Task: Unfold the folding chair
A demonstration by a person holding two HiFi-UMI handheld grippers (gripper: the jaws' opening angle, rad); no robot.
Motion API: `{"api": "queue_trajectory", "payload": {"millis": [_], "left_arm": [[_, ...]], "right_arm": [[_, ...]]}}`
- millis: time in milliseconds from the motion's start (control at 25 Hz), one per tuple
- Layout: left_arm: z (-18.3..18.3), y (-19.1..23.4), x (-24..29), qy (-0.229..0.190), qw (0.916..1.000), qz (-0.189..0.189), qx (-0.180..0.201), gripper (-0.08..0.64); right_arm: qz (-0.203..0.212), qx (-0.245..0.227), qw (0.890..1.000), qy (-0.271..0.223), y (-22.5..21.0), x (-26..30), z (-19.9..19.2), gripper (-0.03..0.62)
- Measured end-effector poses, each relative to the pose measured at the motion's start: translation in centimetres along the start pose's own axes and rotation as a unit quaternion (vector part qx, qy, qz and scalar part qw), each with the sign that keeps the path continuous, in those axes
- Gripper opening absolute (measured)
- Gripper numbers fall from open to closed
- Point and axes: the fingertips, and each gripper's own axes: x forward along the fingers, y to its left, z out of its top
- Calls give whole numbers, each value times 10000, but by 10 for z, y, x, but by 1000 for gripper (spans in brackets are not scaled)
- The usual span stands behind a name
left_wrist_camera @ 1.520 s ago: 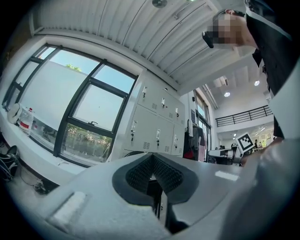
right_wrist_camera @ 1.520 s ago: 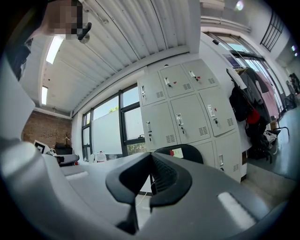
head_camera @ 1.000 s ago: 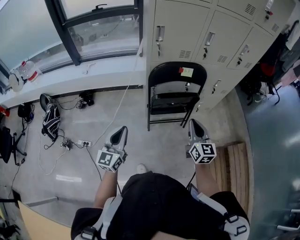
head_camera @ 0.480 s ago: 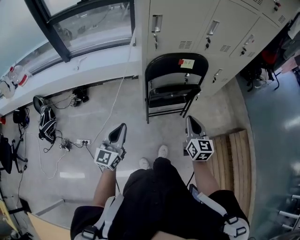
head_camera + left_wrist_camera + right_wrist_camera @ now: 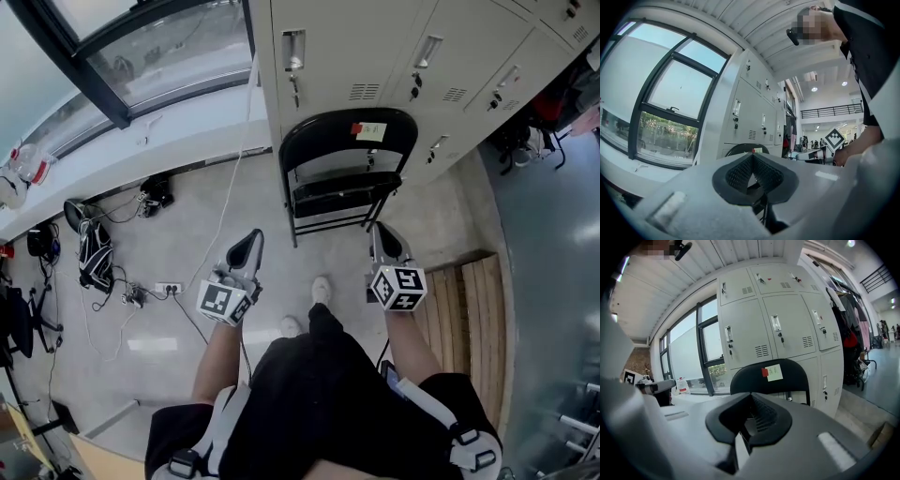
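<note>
One black metal folding chair [image 5: 323, 136] stands at twelve o'clock against the grey steel lockers [image 5: 366, 47], well apart from both claws. The left gripper [image 5: 247, 248] at eleven and the right gripper [image 5: 386, 240] at one are closed and empty. Both need to open before taking the backrest and seat edge.

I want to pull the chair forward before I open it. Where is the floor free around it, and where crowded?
Bare concrete floor lies between the folding chair and the person's shoe, and left of the chair toward the window ledge. Farther left is crowded: a power strip and a black bag. At right the wooden pallet narrows the way.
</note>
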Motion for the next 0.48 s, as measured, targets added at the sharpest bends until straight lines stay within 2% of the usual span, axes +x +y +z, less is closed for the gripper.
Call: {"api": "queue_trajectory", "payload": {"millis": [200, 480], "left_arm": [[-12, 21, 44, 184, 9998, 80, -74, 3], [-8, 46, 118, 315, 9994, 140, -8, 5]], "right_arm": [[-32, 66, 10000, 49, -23, 26, 11, 5], [-142, 546, 9984, -86, -63, 65, 24, 5]]}}
